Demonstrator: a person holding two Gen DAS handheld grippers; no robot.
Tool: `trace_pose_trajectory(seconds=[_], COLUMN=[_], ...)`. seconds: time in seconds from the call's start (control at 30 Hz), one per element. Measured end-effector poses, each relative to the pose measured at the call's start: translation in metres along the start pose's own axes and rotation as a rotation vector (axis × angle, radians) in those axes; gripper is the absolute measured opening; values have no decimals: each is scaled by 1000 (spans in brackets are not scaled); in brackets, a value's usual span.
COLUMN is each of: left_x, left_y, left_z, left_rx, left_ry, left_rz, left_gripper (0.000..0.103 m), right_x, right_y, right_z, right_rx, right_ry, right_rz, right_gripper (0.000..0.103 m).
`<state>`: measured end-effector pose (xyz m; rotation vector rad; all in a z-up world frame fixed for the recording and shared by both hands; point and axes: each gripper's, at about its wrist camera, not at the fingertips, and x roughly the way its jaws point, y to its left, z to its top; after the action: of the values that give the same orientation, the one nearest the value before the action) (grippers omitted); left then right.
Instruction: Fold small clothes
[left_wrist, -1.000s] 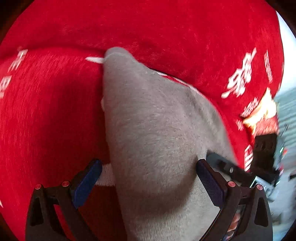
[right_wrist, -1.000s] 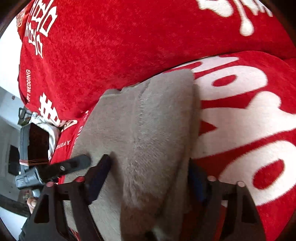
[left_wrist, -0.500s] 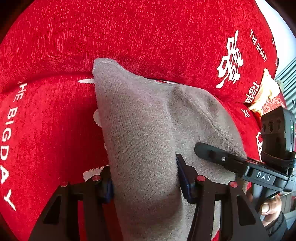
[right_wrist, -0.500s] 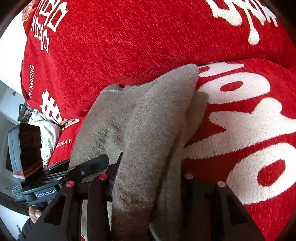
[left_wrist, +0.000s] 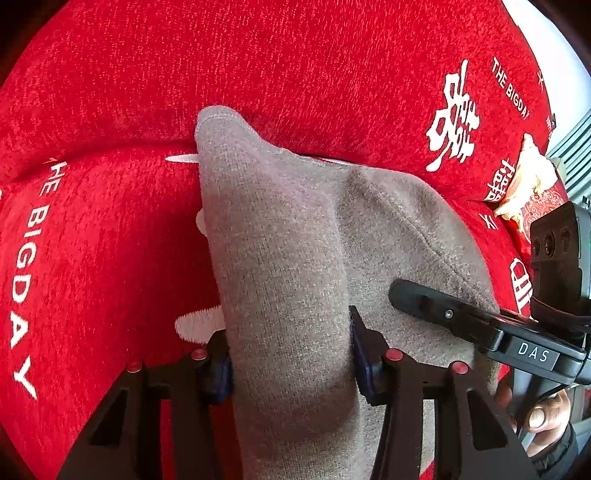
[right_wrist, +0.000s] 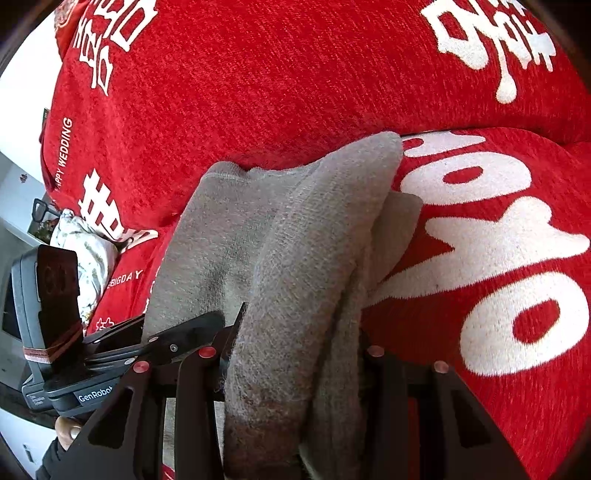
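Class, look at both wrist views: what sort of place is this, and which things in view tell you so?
Probably a home living room. A grey garment lies on a sofa-like seat under a red wedding-print throw, and a floral cushion sits at the seat's end. Both grippers clamp the garment.

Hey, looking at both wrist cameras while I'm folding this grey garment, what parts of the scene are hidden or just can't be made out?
- Left wrist view: the left gripper pads are buried in the grey garment; its near end runs off the bottom edge.
- Right wrist view: the right gripper fingertips are covered by bunched folds, so the layer count is unclear.
- Both views: the garment type cannot be told.
- The white lettering on the red sofa cover is partly hidden under the garment.
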<state>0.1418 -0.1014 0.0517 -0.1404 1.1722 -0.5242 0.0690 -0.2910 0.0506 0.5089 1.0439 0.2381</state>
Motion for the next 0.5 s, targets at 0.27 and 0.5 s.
trace_pose_trajectory(seconds=[0.27,0.5], left_x=[-10,-20], left_y=[3,7], left_z=[-13,-27], left_rx=[-6,-14], left_ry=[1,-6], left_rz=[4,4], left_gripper=[51,51], right_x=[-2,-5], right_y=[13,22], right_z=[-11,-22], right_rx=[-13,-26], right_ry=[9,9], right_rz=[-10,-14], right_gripper=[43,43])
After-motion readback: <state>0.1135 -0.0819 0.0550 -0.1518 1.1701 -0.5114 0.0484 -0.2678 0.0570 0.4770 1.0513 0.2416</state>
